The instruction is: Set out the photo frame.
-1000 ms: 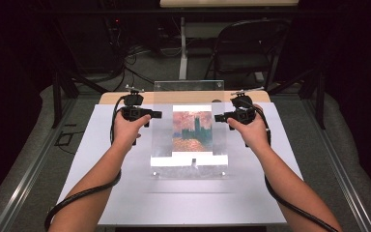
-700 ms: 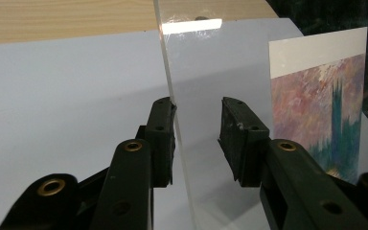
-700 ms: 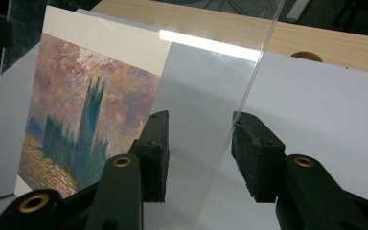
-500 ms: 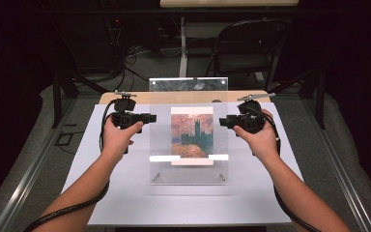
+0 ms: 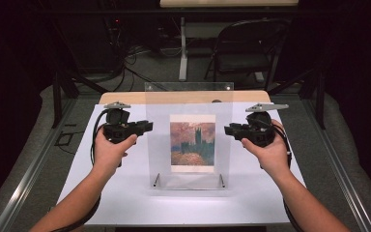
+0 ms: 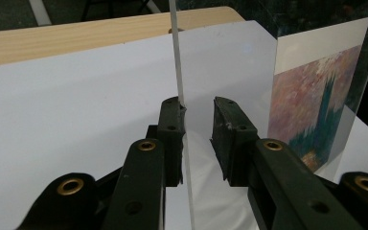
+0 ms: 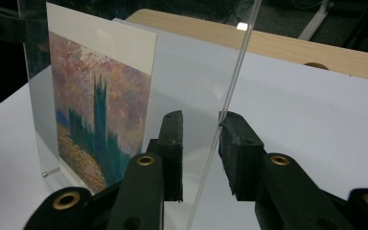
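Standing: clear acrylic frame [image 5: 189, 135] upright at centre of the white surface [image 5: 125, 193], held up off its base by both grippers, one per side edge.
Print: painted picture [image 5: 192, 143] sandwiched in the frame, white margin at top and bottom; towers in dark teal against a pink-orange sky.
Left gripper: left gripper [image 5: 147, 127] at 9 o'clock of the frame, in the person's left hand [image 5: 107, 152], pointing inward at the panel's edge.
Left jaws: spread; in the left gripper view the panel's edge [image 6: 181, 96] sits in the gap, against the pad at that view's left, clear gap to the other pad. Not clamped.
Right gripper: right gripper [image 5: 228, 129] at 3 o'clock of the frame, in the right hand [image 5: 266, 151], pointing inward.
Right jaws: spread; in the right gripper view the panel's edge [image 7: 230, 100] runs between the pads, touching the one at that view's right, gap to the other.
Base: two small metal standoffs [image 5: 156, 181] at the frame's lower corners, near the surface at 6 o'clock.
Behind: wooden tabletop strip [image 5: 125, 97] at 12 o'clock, folding chair [image 5: 241, 53] beyond it on the floor.
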